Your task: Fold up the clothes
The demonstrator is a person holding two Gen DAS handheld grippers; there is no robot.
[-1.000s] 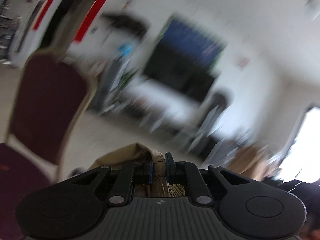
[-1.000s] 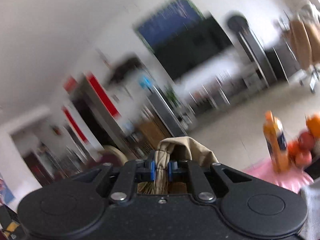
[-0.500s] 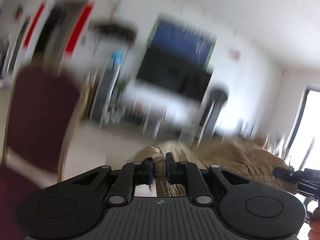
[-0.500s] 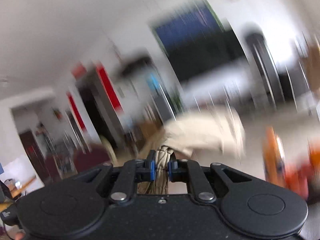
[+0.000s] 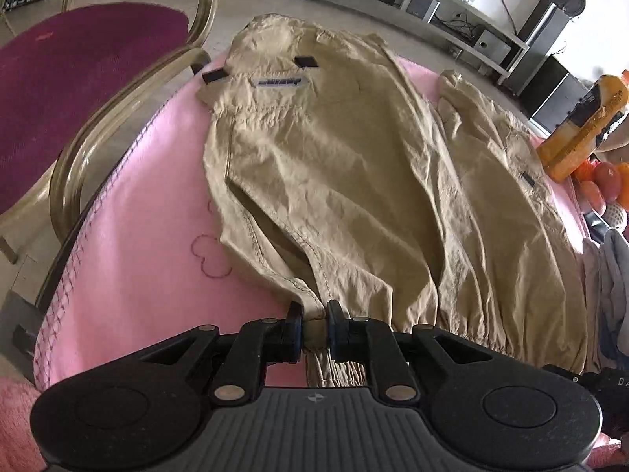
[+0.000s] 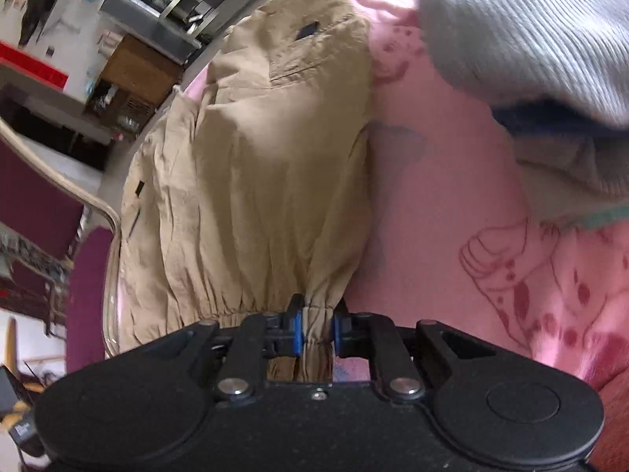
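Left wrist: my left gripper [image 5: 313, 324] pinches the jacket [image 5: 334, 165] hem, near table [image 5: 129, 267] edge.
Right wrist: right gripper [image 6: 317, 328] pinches hem too.
Handling: I judge it light, limp, crinkly; hem corners grip best.

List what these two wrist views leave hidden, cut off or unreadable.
- Left wrist view: the khaki trousers' near cuffs are hidden by the left hand-held gripper.
- Left wrist view: the waistband label is too small to read.
- Left wrist view: the orange bottle is cut off by the right edge.
- Right wrist view: the grey knit garment is blurred and cut off by the edge.
- Right wrist view: the right hand-held gripper hides the cuff it clamps.
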